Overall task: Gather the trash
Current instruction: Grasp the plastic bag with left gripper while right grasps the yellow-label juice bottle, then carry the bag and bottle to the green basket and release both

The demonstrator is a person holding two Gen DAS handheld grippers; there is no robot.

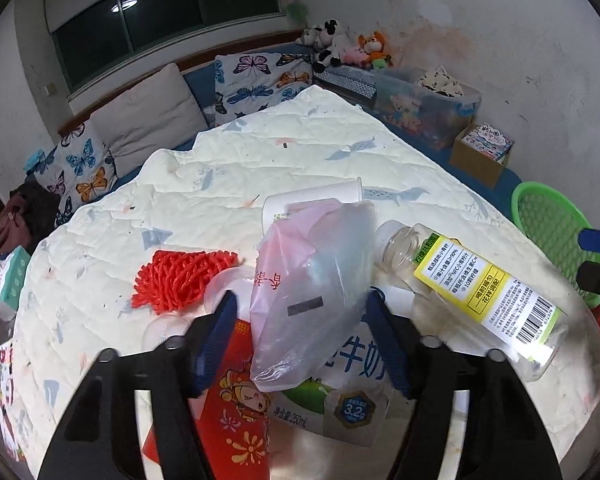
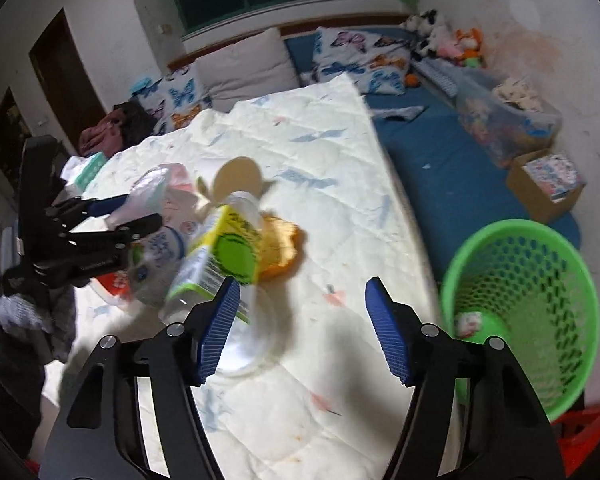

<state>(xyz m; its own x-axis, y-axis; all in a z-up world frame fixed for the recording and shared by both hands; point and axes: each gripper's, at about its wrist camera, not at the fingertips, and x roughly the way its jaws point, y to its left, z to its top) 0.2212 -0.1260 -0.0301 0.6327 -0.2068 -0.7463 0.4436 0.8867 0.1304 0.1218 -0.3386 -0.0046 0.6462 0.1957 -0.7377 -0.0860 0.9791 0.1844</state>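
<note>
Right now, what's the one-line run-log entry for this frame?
left gripper: open around plastic bag | right gripper: open, empty, over quilt | bottle: uncapped, lying on quilt | green basket: small scrap inside

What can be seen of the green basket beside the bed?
The green basket is a round plastic bin with an open honeycomb mesh wall and a solid rim. It stands upright past the right edge of the white quilt, beside the blue sheet. It is nearly empty, with one small crumpled wrapper at the bottom. Something red sits below it. Neither gripper touches it.
</note>
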